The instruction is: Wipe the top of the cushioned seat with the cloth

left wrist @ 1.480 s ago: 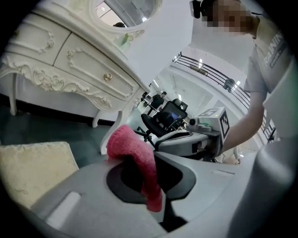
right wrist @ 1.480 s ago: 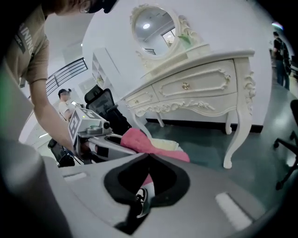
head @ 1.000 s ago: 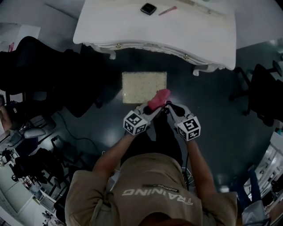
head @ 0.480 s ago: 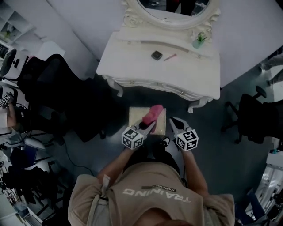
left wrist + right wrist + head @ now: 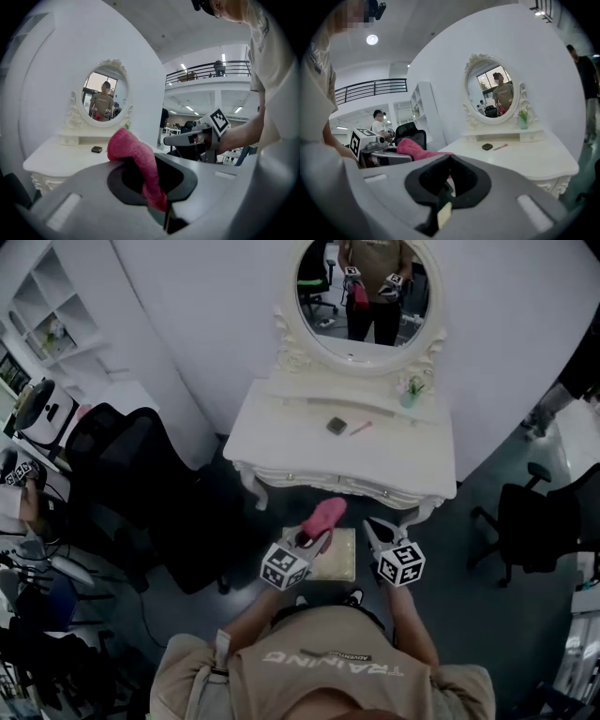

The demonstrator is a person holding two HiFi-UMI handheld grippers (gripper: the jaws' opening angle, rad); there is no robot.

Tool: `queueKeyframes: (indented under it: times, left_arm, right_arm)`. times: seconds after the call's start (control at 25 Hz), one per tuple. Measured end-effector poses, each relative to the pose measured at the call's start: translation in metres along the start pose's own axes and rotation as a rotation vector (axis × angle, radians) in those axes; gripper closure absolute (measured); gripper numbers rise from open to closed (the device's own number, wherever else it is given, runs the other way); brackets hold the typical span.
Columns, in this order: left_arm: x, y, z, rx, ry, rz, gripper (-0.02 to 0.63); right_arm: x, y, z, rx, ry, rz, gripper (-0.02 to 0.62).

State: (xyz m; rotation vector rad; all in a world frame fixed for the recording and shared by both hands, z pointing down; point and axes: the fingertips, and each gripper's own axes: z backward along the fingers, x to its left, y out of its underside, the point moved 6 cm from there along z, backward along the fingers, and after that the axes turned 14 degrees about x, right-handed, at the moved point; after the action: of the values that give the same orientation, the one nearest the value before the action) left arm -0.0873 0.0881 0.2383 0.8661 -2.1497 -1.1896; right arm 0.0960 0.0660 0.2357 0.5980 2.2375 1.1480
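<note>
The pink cloth (image 5: 323,517) hangs bunched from my left gripper (image 5: 316,533), which is shut on it and held up in the air over the far edge of the beige cushioned seat (image 5: 339,559). In the left gripper view the cloth (image 5: 135,157) drapes out of the shut jaws of that gripper (image 5: 161,206). My right gripper (image 5: 371,525) is level with it just to the right, above the seat's right edge, and holds nothing. Its own view shows its jaws closed together (image 5: 445,187), with the cloth (image 5: 415,145) off to the left.
A white dressing table (image 5: 375,460) with an oval mirror (image 5: 361,292) stands just beyond the seat; a small dark case (image 5: 337,426) and a pink pen (image 5: 360,427) lie on it. Black office chairs stand at the left (image 5: 141,474) and right (image 5: 539,521).
Both grippers have risen from the seat's near right corner, the left one carrying the cloth up. The head view has tilted up, bringing the table and mirror into sight.
</note>
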Motion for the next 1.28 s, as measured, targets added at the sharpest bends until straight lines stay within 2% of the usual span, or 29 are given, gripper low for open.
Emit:
queueKeyframes:
  times: [0.08, 0.28, 0.4, 0.52, 0.72, 0.84, 1.0, 1.28]
  left_arm:
    - [0.003, -0.014, 0.011, -0.032, -0.005, -0.018, 0.568]
    - [0.018, -0.047, 0.045, -0.103, -0.032, -0.021, 0.568]
    - [0.032, -0.063, 0.068, -0.154, -0.101, 0.006, 0.568]
    - [0.044, -0.072, 0.088, -0.183, -0.172, -0.014, 0.568]
    - [0.046, -0.069, 0.105, -0.182, -0.171, -0.019, 0.568]
    - [0.046, -0.078, 0.11, -0.206, -0.188, -0.012, 0.568]
    - [0.037, -0.09, 0.115, -0.224, -0.219, -0.01, 0.568]
    - [0.016, -0.1, 0.116, -0.243, -0.287, -0.039, 0.568]
  right_arm:
    - [0.012, -0.011, 0.002, -0.018, -0.002, 0.022, 0.591]
    - [0.048, -0.048, 0.016, -0.122, -0.077, -0.022, 0.591]
    - [0.064, -0.067, 0.018, -0.159, -0.041, 0.019, 0.591]
    - [0.077, -0.08, 0.016, -0.203, -0.008, 0.047, 0.591]
    - [0.104, -0.085, 0.022, -0.205, 0.04, 0.132, 0.591]
    - [0.106, -0.094, 0.027, -0.204, 0.052, 0.185, 0.591]
    - [0.103, -0.102, 0.034, -0.217, 0.053, 0.2, 0.591]
    - [0.083, -0.105, 0.058, -0.268, 0.117, 0.238, 0.591]
